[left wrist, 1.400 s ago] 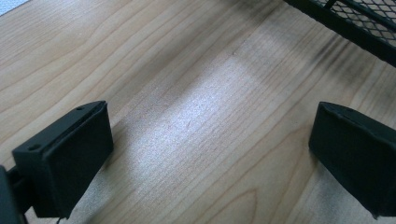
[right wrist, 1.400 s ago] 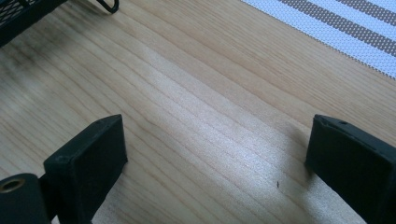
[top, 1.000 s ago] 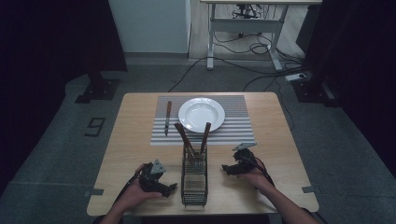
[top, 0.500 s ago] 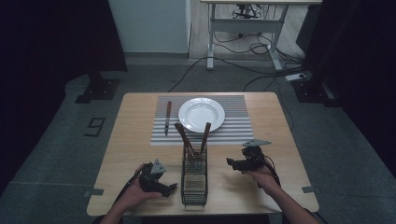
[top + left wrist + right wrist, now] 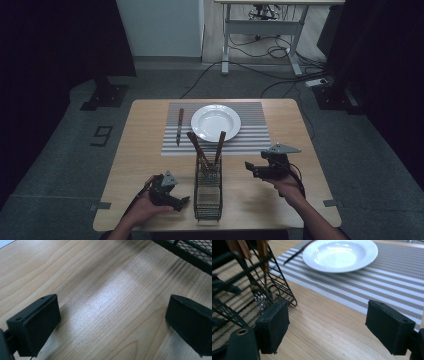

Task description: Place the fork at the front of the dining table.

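Observation:
A black wire cutlery basket (image 5: pixel 207 192) stands near the table's front edge, with two wooden-handled utensils (image 5: pixel 220 144) leaning up out of it. Behind it a white plate (image 5: pixel 216 122) rests on a striped placemat (image 5: pixel 250 140), and a knife (image 5: pixel 179 125) lies left of the plate. My left gripper (image 5: pixel 183 202) rests low on the table left of the basket, open over bare wood (image 5: pixel 112 302). My right gripper (image 5: pixel 250 169) hovers right of the basket, jaws pointing left. They are open (image 5: pixel 327 312), have just been closing slightly, and nothing is between them.
In the right gripper view the basket (image 5: pixel 249 282) is close on the left, the plate (image 5: pixel 339 253) and placemat (image 5: pixel 387 282) ahead. In the left gripper view the basket's rim (image 5: pixel 185 255) crosses the top right corner. Bare wood table (image 5: pixel 140 150) lies at both sides.
My right gripper has risen and drifted a little to the right, away from the basket. The left hand and gripper have stayed put.

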Action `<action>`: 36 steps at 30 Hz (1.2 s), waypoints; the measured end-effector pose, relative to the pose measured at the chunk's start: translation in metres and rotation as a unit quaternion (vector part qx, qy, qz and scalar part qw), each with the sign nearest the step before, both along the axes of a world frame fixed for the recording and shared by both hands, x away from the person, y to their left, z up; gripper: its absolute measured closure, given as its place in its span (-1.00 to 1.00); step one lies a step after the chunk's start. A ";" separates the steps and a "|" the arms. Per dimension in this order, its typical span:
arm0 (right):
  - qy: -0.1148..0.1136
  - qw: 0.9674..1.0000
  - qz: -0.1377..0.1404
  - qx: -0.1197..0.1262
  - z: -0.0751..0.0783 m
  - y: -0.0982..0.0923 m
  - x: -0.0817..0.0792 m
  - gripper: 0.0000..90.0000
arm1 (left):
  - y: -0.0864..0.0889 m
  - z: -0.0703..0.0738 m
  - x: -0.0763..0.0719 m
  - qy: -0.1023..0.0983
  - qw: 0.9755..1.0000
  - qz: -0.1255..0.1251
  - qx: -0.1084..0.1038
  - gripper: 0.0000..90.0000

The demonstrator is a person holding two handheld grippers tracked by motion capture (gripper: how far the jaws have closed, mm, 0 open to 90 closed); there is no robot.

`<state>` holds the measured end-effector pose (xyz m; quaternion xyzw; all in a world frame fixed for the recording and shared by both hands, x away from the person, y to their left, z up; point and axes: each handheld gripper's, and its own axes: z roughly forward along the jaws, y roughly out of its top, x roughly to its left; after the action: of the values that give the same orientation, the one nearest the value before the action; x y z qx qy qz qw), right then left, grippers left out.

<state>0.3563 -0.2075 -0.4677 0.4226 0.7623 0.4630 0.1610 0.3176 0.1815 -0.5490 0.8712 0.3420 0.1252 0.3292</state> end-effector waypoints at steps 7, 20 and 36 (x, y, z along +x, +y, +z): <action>-0.013 1.000 0.010 0.020 0.016 -0.001 0.000 -0.51 | 0.000 0.000 0.000 0.000 1.000 0.000 0.000 -1.00; -0.043 0.998 0.044 0.024 0.040 0.022 0.003 -0.42 | 0.000 0.000 0.000 0.000 1.000 0.001 0.000 -1.00; -0.054 0.996 0.066 0.030 0.057 0.056 0.020 -0.37 | 0.000 0.000 0.000 0.000 1.000 0.001 0.000 -1.00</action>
<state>0.3761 -0.1514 -0.4105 0.3506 0.7647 0.5170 0.1583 0.3174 0.1814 -0.5489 0.8708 0.3429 0.1254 0.3292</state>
